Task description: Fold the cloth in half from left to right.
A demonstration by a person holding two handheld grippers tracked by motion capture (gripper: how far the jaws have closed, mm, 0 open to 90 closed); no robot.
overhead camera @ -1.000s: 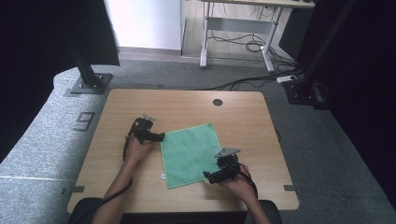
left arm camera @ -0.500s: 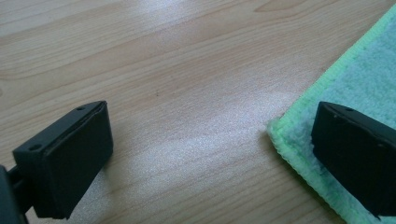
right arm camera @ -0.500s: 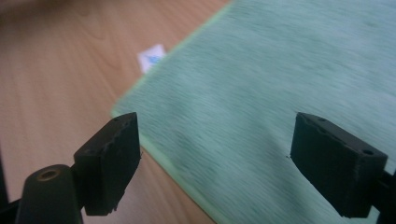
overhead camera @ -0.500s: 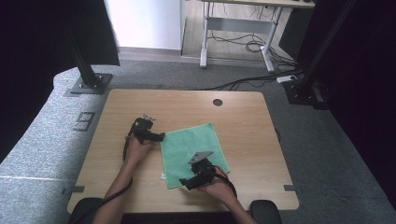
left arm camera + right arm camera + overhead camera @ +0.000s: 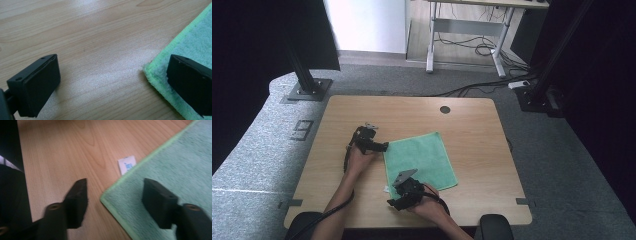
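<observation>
since the earlier frames the right gripper [image 5: 398, 199] has travelled from the near right corner of the green cloth [image 5: 421, 161] to its near left corner, and its jaws have just been closing; they now stand half apart, one over bare table [image 5: 472, 120], one over cloth, with the corner between them but not pinched. the left gripper [image 5: 379, 146] has not moved — jaws wide, the far left cloth corner just inside one jaw. a white care label [image 5: 127, 164] lies flat beyond the right gripper's jaws, touching the cloth hem. nothing blocks either corner. the right gripper view is motion-blurred; the label print is unreadable — both forearms are cut off at the frame edge.
</observation>
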